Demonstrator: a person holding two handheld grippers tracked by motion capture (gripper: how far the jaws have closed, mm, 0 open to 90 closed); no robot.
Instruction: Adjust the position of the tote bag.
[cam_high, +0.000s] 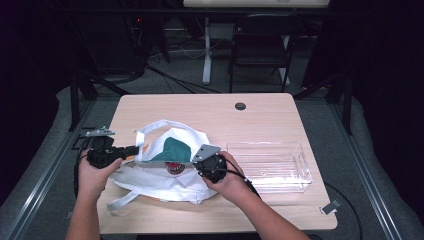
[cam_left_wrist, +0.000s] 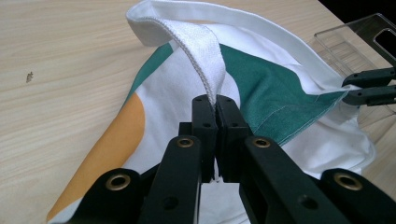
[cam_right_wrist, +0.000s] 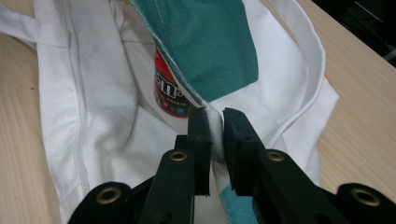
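Two grippers: both are working on one white cloth tote bag (cam_high: 165, 175) with green and orange patches, lying on the near-left part of the light wooden table (cam_high: 260, 112).
Left gripper (cam_high: 134, 149): it is sitting by the table's left edge, its jaws pressing together on the bag's white woven strap (cam_left_wrist: 205, 56), which is arching up from between the pads.
Right gripper (cam_high: 196, 161): it is sitting at the bag's right side, toward the near edge, its jaws pinching the white hem of the bag's mouth (cam_right_wrist: 215, 128) where the green panel ends.
Bag mouth: the two grips are holding it open between them.
Inside the bag: a red round container with printed lettering (cam_right_wrist: 167, 93) is lying on the white lining, partly covered by the green panel.
Hands: the left hand (cam_high: 95, 175) and the right hand (cam_high: 231, 180) are coming in from the near edge.
Clear plastic tray (cam_high: 270, 165): it is standing just right of the bag, toward the table's right edge.
Dark round grommet (cam_high: 240, 106): it is sitting near the far edge.
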